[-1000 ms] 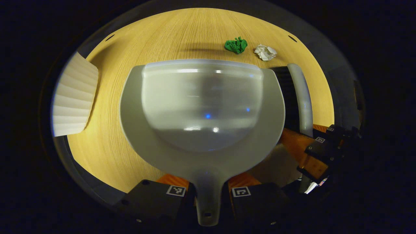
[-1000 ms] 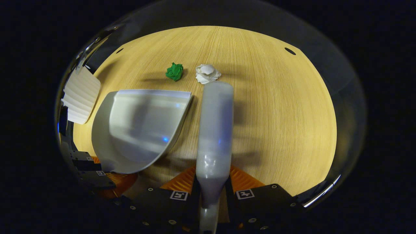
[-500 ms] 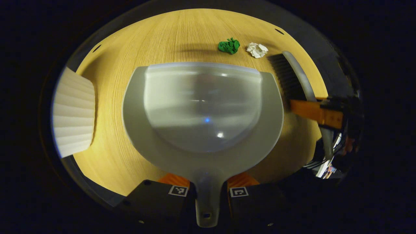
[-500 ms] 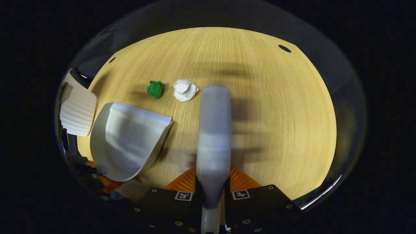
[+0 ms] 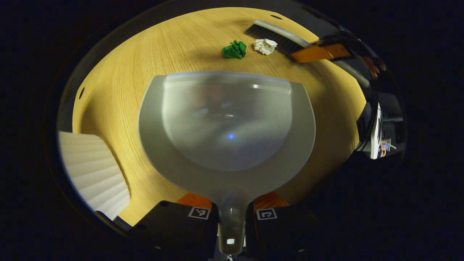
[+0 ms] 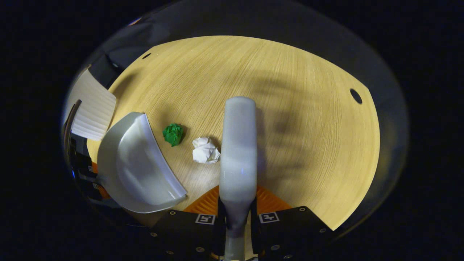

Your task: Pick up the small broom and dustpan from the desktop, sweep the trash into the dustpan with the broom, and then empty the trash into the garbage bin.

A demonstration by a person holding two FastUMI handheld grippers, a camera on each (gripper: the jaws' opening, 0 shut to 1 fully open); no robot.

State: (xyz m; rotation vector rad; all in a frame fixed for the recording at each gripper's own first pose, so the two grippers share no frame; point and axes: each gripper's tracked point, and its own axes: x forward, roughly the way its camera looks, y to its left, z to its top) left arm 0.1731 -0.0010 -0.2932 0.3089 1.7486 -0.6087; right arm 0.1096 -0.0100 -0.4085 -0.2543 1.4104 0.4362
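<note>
Pale grey plastic is spreading across the left gripper view: the dustpan (image 5: pixel 226 127) is sitting in the left tool (image 5: pixel 232 214), whose two fingers are pinching its handle. The pan's open lip is facing the green wad (image 5: pixel 234 49) and the white paper wad (image 5: pixel 265 46), both lying near the far edge of the table (image 5: pixel 119 90). Just beyond the white wad, the broom (image 5: pixel 279 36) is lying with its bristles down, the right tool (image 5: pixel 319 52) gripping it. A ribbed white bin (image 5: pixel 94 170) is standing off the table's near left corner.

In the right gripper view, the right tool (image 6: pixel 237 217) is clamping the broom's (image 6: pixel 237 145) handle. The white wad (image 6: pixel 205 150) is lying just beside the broom head, the green wad (image 6: pixel 173 134) between it and the dustpan's (image 6: pixel 134 166) lip. The left tool (image 6: pixel 87 177) is holding the pan near the table's (image 6: pixel 290 108) edge, the bin (image 6: pixel 92 108) behind it.

Both implements are in hand, so sweeping seems to be starting. The next move probably calls for a sideways stroke towards the pan, with the lip staying flat on the wood. Bare table lies beyond the broom, giving open room; the nearby edge behind the pan is the likely hazard.
</note>
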